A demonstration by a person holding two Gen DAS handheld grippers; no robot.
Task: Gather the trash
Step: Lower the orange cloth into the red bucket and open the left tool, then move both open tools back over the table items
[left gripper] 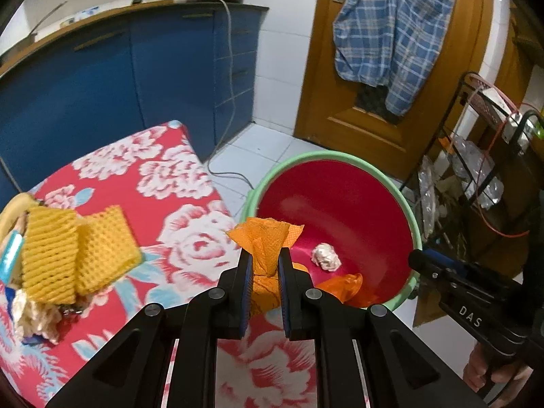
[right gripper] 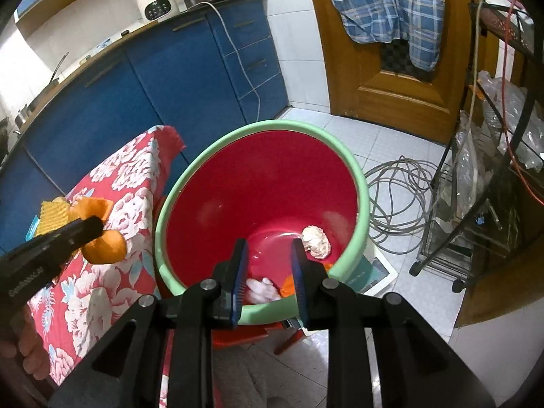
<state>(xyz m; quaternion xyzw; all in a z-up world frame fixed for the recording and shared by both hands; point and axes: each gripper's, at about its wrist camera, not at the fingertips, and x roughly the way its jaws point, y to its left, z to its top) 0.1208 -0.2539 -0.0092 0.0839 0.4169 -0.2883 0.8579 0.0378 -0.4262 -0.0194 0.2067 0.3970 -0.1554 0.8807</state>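
My left gripper [left gripper: 265,265] is shut on a crumpled orange paper napkin [left gripper: 267,243] and holds it above the table edge, beside the red basin with a green rim [left gripper: 343,197]. The napkin also shows in the right wrist view [right gripper: 102,243]. My right gripper [right gripper: 268,255] is open and empty over the basin [right gripper: 265,176]. In the basin lie a white crumpled paper ball [right gripper: 316,241], another white wad [right gripper: 260,289] and an orange scrap [left gripper: 343,285]. Yellow foam fruit nets [left gripper: 74,251] and other wrappers lie on the floral tablecloth [left gripper: 190,210] at the left.
Blue cabinets [left gripper: 136,74] stand behind the table. A wooden door with a plaid shirt [left gripper: 391,30] is at the back. A wire rack with plastic bags [right gripper: 493,156] stands at right, with a coiled cable [right gripper: 397,197] on the tiled floor.
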